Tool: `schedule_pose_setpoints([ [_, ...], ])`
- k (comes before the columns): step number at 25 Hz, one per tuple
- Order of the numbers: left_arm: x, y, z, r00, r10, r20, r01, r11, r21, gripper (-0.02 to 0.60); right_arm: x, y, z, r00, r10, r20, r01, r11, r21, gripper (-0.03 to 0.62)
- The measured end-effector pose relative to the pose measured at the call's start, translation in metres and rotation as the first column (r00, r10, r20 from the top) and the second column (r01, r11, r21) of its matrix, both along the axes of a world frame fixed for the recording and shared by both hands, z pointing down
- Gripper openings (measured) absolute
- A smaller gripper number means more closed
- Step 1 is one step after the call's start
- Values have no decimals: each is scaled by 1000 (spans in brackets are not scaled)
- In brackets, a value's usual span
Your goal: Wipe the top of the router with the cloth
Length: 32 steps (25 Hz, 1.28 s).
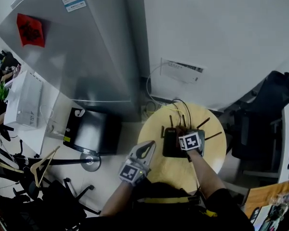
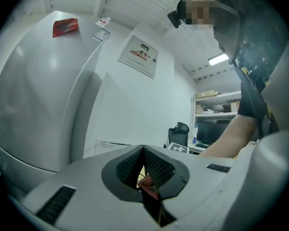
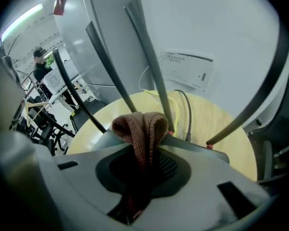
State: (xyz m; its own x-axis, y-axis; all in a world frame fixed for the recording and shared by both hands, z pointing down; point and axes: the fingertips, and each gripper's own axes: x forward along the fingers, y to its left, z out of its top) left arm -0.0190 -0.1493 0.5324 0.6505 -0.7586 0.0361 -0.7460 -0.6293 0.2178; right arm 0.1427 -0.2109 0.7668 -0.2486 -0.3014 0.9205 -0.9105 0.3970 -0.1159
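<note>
Grey fridge (image 1: 86,52) w/ red sticker (image 1: 31,29), left; round wood table (image 1: 166,170) beside.

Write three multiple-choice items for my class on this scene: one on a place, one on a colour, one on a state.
1. Where does the router stand? A. on the floor B. on the round wooden table C. on the fridge
2. What colour is the cloth? A. brown B. blue C. white
3. How are the right tongs? A. open, empty B. shut on an antenna C. shut on the cloth
Key: 1 B, the head view shows it on the table; 2 A, the right gripper view shows brown knit; 3 C, the cloth is pinched between them.
</note>
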Motion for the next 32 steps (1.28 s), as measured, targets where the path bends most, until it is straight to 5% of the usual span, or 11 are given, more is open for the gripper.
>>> schedule_pose_setpoints([
  [9,15,-2,2,999,37,-1,-37,999,-6,-3,49,3,0,997,52,-62,-51,999,18,63],
  [15,27,-3,3,997,71,6,-71,997,-4,-3,65,-6,-16,993,33,-110,-17,990,139,63],
  [22,33,-1,4,995,97,1,-97,995,-15,-3,86,-4,-18,991,109,-82,-96,984,151,63],
  [26,34,1,4,994,108,5,-108,994,-13,-3,109,9,-2,981,158,-109,-151,986,74,63],
  [32,35,6,2,991,135,17,-135,991,3,-3,108,7,-13,978,158,-136,-139,981,139,61],
])
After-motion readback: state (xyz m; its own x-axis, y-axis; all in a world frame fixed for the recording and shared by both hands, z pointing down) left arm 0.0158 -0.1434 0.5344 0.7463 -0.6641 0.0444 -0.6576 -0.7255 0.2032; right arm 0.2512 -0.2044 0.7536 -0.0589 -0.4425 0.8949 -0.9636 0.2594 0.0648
